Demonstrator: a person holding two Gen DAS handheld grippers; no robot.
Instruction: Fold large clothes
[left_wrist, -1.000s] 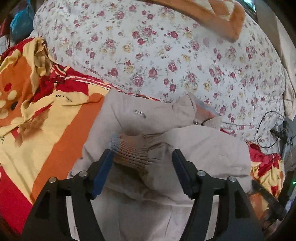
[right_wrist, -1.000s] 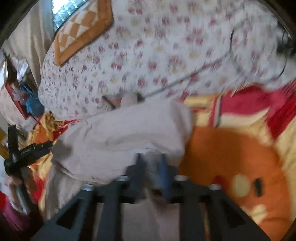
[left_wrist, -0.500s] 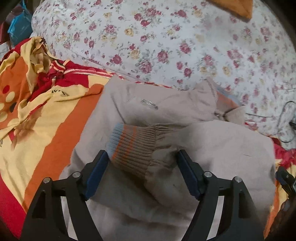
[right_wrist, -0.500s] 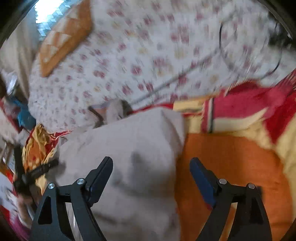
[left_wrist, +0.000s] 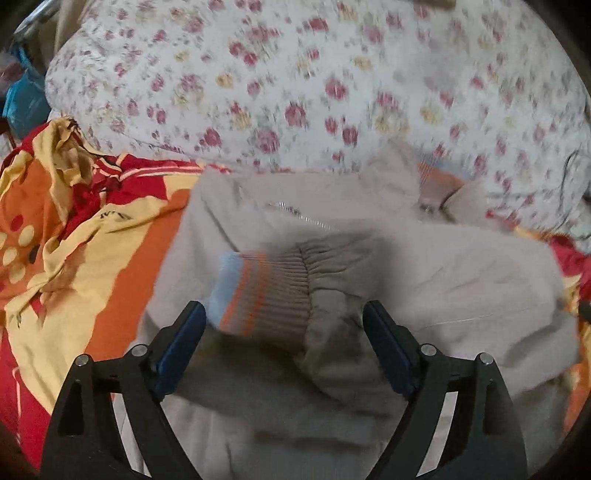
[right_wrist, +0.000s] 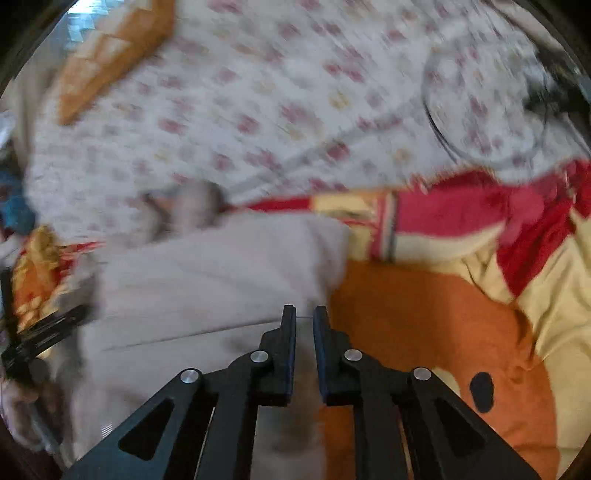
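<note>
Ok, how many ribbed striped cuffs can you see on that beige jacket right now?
2. One cuff lies between the open left gripper fingers; the other striped band sits at the jacket far edge by the floral quilt. More may be hidden.

**A bedroom at home**

The scene is a bed: a red, orange and yellow printed sheet (left_wrist: 110, 266) covers the lower left of the frame, and a bulky floral quilt (left_wrist: 314, 85) fills the top. A beige jacket (left_wrist: 424, 280) lies on the sheet, with a charging cable (right_wrist: 480, 122) on the quilt at upper right.
</note>
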